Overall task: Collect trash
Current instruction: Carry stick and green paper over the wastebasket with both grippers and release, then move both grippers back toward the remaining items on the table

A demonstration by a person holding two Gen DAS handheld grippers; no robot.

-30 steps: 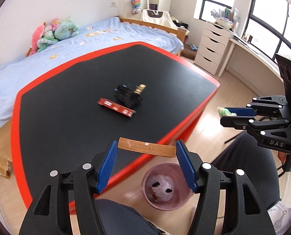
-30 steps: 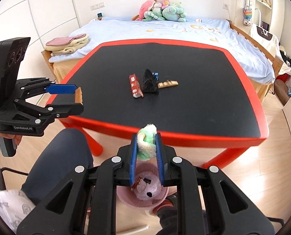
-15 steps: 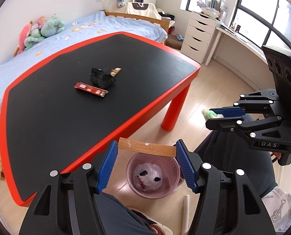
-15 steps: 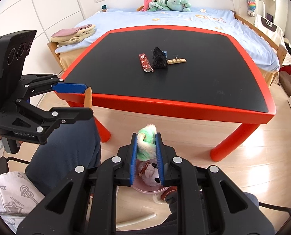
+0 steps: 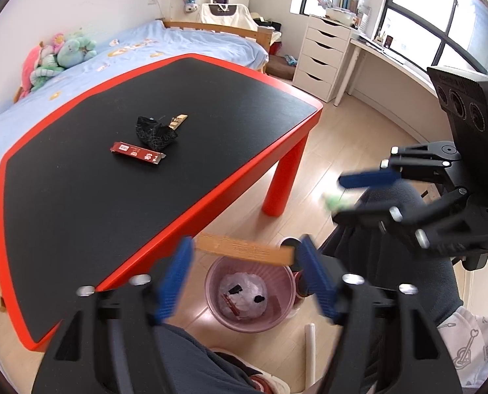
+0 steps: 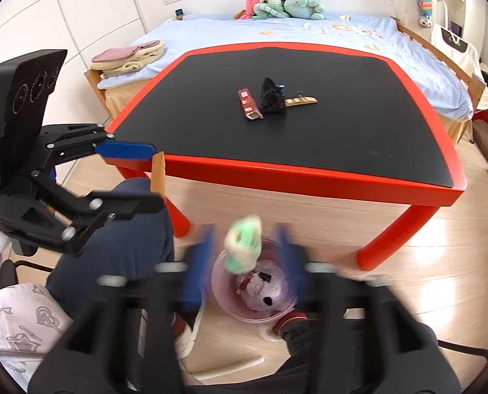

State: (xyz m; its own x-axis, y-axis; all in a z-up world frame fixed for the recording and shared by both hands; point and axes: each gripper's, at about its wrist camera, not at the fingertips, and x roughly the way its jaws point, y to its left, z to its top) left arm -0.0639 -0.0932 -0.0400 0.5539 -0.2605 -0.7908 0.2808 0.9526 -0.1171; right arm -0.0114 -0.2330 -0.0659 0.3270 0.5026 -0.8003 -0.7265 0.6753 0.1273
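Observation:
Both grippers hang over the pink bin (image 5: 211, 295), which holds several scraps. My left gripper (image 5: 245, 257) is opening; a flat brown strip (image 5: 244, 249) lies loose between its blue pads, a small gap at each end. My right gripper (image 6: 244, 234) is opening too, and a green and white crumpled wad (image 6: 244, 246) sits free between its blurred fingers, above the bin (image 6: 221, 298). On the black table lie a red wrapper (image 5: 137, 154), a black crumpled bag (image 5: 155, 133) and a small tan piece (image 5: 178, 120).
The red-edged table (image 6: 309, 170) stands just beyond the bin, its red leg (image 5: 281, 184) close by. A person's dark trouser legs (image 6: 119, 246) flank the bin. A white tube (image 5: 310, 351) lies on the wood floor. A bed and white drawers stand behind.
Both sets of jaws have spread. The strip and the wad, clamped before, now sit loose between the pads. Both grippers drew back from the table to over the bin.

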